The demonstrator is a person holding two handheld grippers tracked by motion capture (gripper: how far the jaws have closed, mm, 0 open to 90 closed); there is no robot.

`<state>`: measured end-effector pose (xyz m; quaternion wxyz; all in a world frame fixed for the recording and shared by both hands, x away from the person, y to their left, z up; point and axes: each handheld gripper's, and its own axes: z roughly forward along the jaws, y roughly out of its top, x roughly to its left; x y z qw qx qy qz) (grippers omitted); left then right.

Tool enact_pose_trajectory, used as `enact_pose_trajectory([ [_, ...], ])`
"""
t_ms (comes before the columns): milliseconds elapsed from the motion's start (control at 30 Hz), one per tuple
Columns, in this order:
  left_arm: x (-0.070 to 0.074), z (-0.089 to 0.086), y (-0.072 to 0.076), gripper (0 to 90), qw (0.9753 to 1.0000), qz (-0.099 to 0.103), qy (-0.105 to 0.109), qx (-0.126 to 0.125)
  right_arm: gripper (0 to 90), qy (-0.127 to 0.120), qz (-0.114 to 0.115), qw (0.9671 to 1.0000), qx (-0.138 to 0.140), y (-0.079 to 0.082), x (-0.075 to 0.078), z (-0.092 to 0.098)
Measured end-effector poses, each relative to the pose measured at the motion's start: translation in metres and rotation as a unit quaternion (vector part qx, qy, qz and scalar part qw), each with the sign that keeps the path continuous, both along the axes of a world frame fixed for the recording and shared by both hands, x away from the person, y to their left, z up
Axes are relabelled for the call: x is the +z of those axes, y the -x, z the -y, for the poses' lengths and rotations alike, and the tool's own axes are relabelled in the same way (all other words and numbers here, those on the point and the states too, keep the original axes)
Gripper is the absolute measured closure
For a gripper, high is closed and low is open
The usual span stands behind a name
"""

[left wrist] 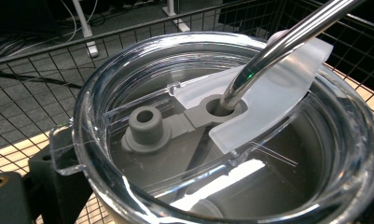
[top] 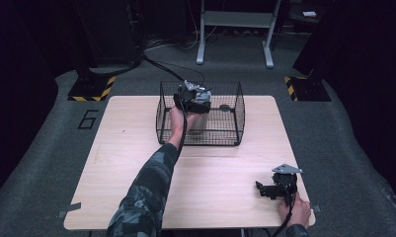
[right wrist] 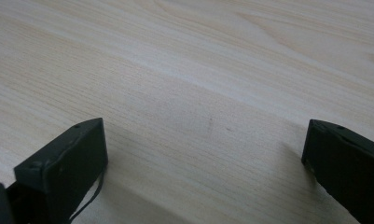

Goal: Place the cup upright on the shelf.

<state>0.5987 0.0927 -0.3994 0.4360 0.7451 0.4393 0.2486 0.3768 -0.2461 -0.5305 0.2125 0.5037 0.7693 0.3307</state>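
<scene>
A steel tumbler point(top: 199, 121) stands inside the black wire basket point(top: 238, 114) at the table's far middle. Its clear lid point(left wrist: 142, 88) has a grey slider and a frosted tab, and a metal straw point(left wrist: 287, 37) goes through the hole. My left gripper point(top: 192, 99) reaches over the basket's near wall and is shut on the tumbler just under the rim; one black finger point(left wrist: 49, 182) presses against its side. Near the front right corner my right gripper point(top: 265, 189) rests low over the wood. It is open, with bare table between its fingers point(right wrist: 68, 158).
The light wooden table point(top: 136, 163) sits on grey carpet. The basket's mesh walls point(left wrist: 35, 93) surround the tumbler on all sides. Behind the table are a white desk frame point(top: 235, 29), floor cables and two stands with yellow-black striped bases point(top: 92, 89).
</scene>
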Motion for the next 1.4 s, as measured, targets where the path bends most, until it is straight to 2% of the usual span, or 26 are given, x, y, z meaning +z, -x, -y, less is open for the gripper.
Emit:
enact_pose_trajectory([
  [67, -0.002, 0.001, 0.000, 3.7, 1.0000, -0.001, 0.003, 0.001, 0.0, 0.000, 0.000, 1.0000, 0.000, 0.000, 0.000, 0.000],
  [167, -0.002, 0.001, 0.000, 3.7, 0.9999, -0.007, -0.009, -0.004, 0.0, 0.000, 0.001, 1.0000, -0.001, 0.000, 0.000, 0.000],
  [500, -0.007, 0.001, -0.001, 3.7, 0.9999, -0.010, -0.010, 0.005, 0.0, 0.000, 0.002, 1.0000, -0.001, 0.000, 0.000, 0.000],
  [800, -0.012, 0.003, 0.000, 3.7, 0.9997, -0.014, -0.020, -0.002, 0.0, 0.000, 0.002, 1.0000, -0.001, 0.000, 0.000, 0.000],
  [1033, -0.015, 0.001, 0.006, 3.7, 0.9997, -0.012, -0.020, 0.003, 0.0, 0.003, 0.001, 1.0000, 0.005, 0.000, 0.000, 0.001],
  [1400, -0.013, -0.002, 0.008, 3.5, 0.9996, -0.023, -0.019, -0.001, 0.0, 0.003, 0.001, 1.0000, 0.005, 0.000, 0.000, 0.001],
])
